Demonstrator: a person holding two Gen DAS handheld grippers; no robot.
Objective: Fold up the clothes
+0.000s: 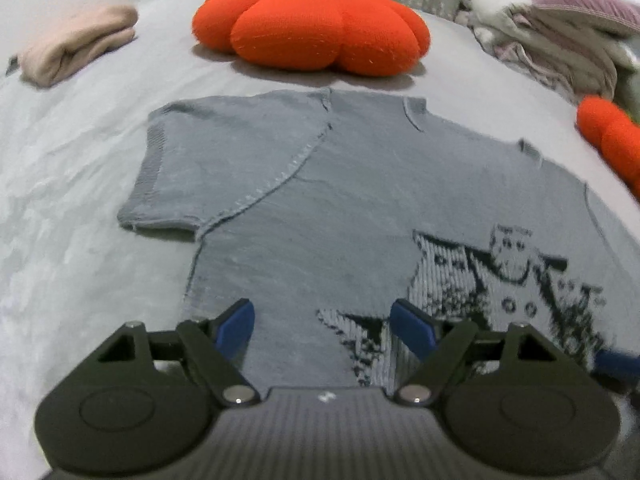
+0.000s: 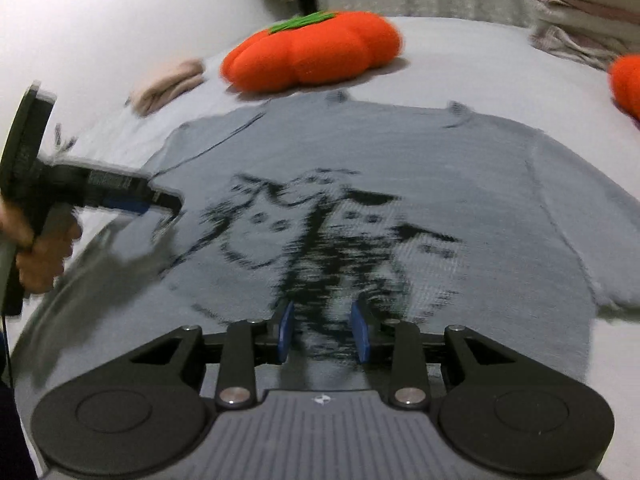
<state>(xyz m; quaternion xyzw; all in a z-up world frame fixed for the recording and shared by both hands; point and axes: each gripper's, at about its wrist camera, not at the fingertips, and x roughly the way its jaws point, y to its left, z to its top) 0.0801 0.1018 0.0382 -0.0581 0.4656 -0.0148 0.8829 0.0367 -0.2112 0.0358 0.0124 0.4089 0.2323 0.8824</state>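
Now | grey sweater (image 1: 304, 184) flat | under left tongs (image 1: 322, 326), right tongs (image 2: 322, 330)

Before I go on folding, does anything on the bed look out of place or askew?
Nothing damaged or spilled. The grey knit top lies flat on the bed, one sleeve already folded across its chest. The orange pumpkin cushion sits just beyond the collar, crowding the folding space.

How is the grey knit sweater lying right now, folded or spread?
Spread flat. The grey knit sweater lies open on the bed, both short sleeves out, cat pattern fully showing, no fold made yet.
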